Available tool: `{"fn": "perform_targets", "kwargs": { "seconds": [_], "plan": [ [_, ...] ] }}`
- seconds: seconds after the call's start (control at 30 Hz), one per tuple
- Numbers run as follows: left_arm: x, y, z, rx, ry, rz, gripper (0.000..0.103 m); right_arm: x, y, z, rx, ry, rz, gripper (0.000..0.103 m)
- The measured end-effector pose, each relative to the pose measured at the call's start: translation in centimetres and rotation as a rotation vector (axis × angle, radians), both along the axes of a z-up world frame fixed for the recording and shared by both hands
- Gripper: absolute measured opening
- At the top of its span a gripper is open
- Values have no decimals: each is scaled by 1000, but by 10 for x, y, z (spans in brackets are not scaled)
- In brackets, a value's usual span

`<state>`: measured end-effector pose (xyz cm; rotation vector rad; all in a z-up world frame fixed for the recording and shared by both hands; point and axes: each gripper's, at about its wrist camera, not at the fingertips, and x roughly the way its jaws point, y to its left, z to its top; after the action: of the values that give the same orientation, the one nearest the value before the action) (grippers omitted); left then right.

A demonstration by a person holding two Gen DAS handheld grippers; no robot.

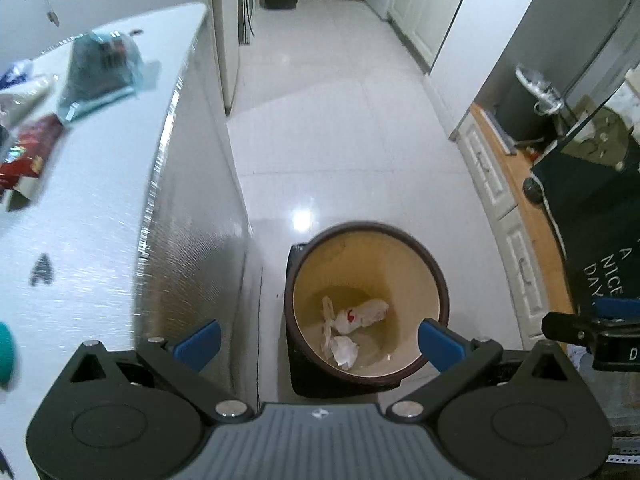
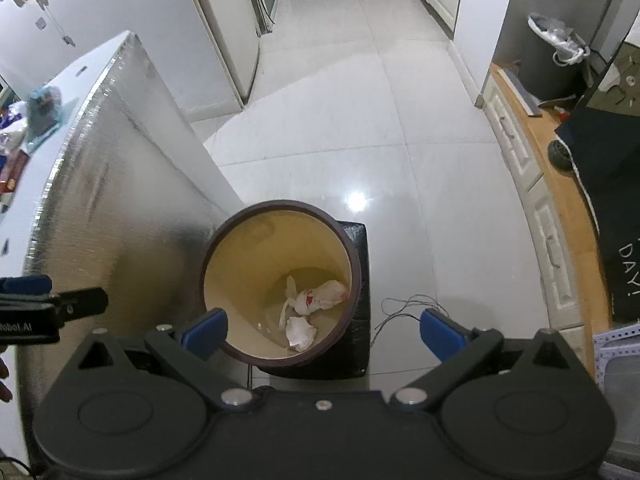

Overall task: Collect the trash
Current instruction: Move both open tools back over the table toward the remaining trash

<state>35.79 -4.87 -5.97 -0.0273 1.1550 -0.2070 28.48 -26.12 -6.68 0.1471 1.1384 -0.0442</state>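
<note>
A round bin (image 1: 434, 268) with a dark brown rim and cream inside stands on the tiled floor, below both grippers. Crumpled white paper scraps (image 1: 352, 320), one with a red mark, lie at its bottom; the right wrist view shows the same bin (image 2: 352, 256) and scraps (image 2: 312, 304). My left gripper (image 1: 318, 342) hangs above the bin with its blue pads wide apart and nothing between them. My right gripper (image 2: 322, 332) is also open and empty above the bin. Each gripper's tip shows at the other view's edge.
A white counter (image 1: 100, 184) with a foil-clad side rises left of the bin, carrying a teal bag (image 1: 102, 68) and a red packet (image 1: 30, 152). A wooden counter (image 2: 568, 200) with drawers and a dark cloth runs along the right. A thin cable (image 2: 404, 308) lies on the floor.
</note>
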Motion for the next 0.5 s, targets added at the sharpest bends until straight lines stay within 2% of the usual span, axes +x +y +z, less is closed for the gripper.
{"fn": "perform_targets", "kwargs": {
  "seconds": [0.3, 0.5],
  "plan": [
    [-27, 38, 50, -44, -92, 71, 103, -20, 25, 47, -12, -91, 55, 103],
    [-44, 73, 84, -67, -182, 147, 103, -22, 51, 77, -12, -183, 135, 103]
  ]
}}
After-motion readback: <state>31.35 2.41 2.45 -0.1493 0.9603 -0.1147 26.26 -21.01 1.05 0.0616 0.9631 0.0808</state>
